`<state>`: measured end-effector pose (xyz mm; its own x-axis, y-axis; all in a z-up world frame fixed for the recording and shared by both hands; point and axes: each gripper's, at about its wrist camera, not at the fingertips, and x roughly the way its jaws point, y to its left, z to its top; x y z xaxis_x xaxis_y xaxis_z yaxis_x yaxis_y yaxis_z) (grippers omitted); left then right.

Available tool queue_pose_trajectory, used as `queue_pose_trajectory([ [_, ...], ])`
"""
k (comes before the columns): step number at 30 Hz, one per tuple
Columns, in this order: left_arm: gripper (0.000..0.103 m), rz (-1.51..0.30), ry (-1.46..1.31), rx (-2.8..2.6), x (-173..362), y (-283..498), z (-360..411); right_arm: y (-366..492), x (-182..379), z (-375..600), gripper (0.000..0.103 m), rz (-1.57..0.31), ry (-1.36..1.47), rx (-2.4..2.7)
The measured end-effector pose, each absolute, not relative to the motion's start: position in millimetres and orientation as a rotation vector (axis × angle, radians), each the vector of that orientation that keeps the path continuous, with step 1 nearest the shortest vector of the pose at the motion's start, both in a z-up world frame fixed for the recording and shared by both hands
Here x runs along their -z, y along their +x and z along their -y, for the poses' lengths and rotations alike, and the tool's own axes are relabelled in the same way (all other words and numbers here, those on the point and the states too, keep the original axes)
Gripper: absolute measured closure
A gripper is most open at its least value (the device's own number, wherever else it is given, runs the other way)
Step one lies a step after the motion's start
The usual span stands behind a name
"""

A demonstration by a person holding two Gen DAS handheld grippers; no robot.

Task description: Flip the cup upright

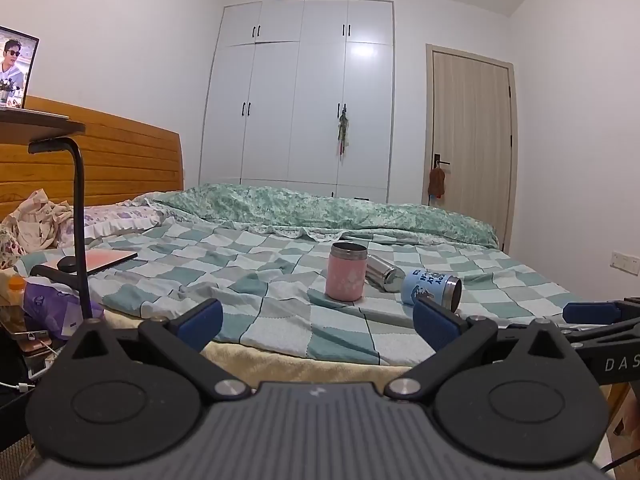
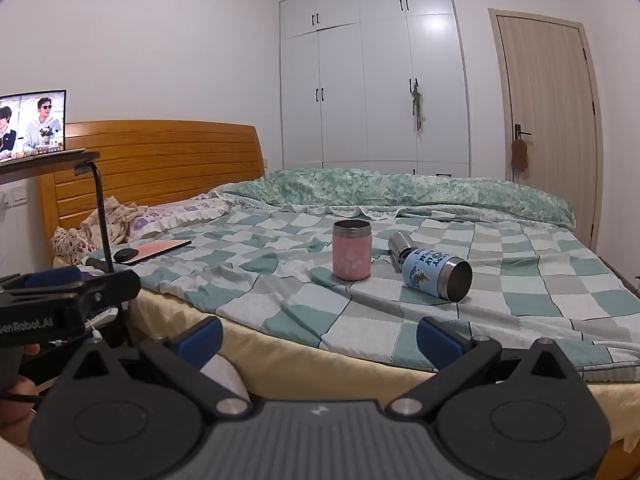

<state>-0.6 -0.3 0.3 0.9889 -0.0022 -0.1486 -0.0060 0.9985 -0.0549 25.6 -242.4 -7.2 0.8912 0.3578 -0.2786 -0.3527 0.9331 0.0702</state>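
right wrist view: blue cup (image 2: pixel 434 276) lies sideways, steel mouth showing.

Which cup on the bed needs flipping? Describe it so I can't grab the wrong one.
On the checkered green-and-white bedspread, find the upright pink cylindrical cup. To its right lie two tipped containers. Take the nearer one, the light-blue printed cup with its steel mouth facing you, not the plain steel bottle behind it.

The blue cup (image 2: pixel 434 276) with dark printed lettering lies on its side on the checked bedspread (image 2: pixel 520 280). Its steel-rimmed open mouth faces the camera, slightly right. It rests just right of an upright pink cup (image 2: pixel 352 250).
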Motion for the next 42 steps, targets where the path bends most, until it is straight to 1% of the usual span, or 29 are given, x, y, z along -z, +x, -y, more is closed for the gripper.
queue_pose_trajectory([
  [20, 0.0, -0.151, -0.055, -0.007, 9.3, -1.6, 3.6, 24.9, 6.8, 242.9, 0.0, -0.296, 0.024, -0.37],
  [42, 0.0, -0.156, -0.055, -0.013, 4.2, -0.2, 2.2, 24.4, 6.1, 243.3, 0.0, -0.289, 0.027, -0.363],
])
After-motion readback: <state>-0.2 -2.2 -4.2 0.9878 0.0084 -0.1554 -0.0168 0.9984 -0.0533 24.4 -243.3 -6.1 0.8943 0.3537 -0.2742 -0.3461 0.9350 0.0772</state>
